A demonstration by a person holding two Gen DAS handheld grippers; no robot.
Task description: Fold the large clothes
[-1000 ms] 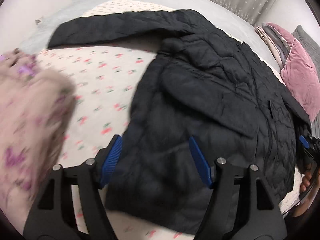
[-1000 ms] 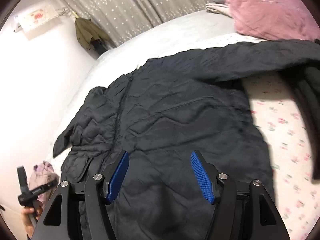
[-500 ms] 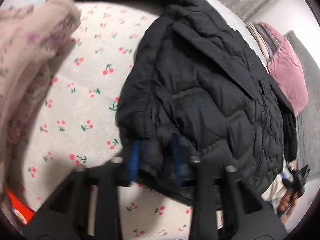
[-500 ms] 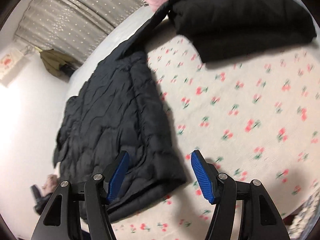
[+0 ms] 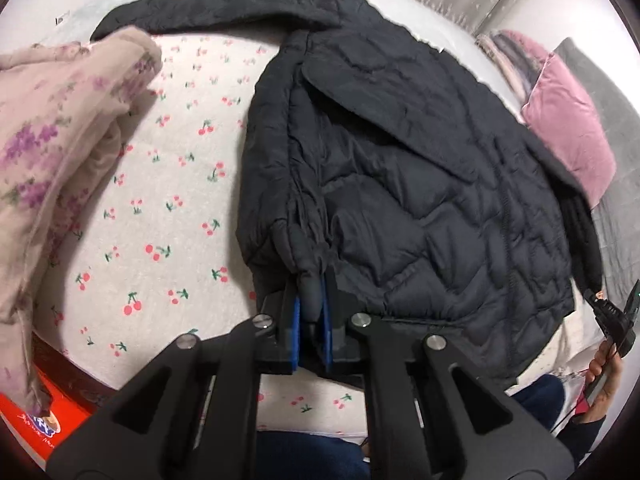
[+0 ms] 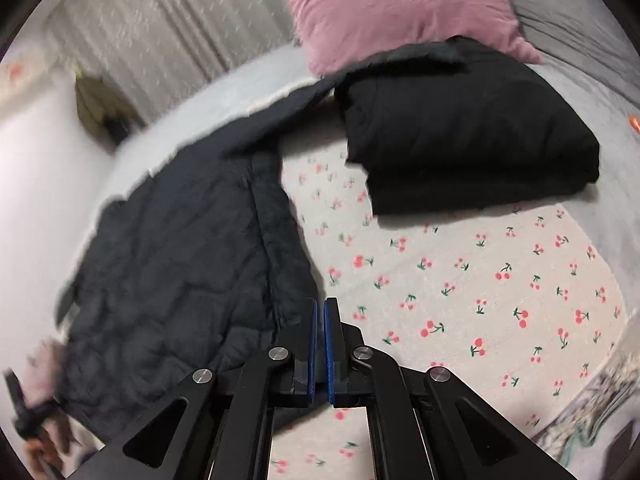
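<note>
Both grippers have closed since earlier: left gripper (image 5: pixel 310 312) is pinching the jacket (image 5: pixel 400 168) hem; right gripper (image 6: pixel 319 344) is pressing together at its corner on the bed (image 6: pixel 480 280).

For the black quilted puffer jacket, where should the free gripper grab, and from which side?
Probably the bottom hem corner of the black quilted puffer jacket, approached low from the bed's near edge; it lies flat beside the right gripper. The left gripper pinches the other hem corner.
</note>
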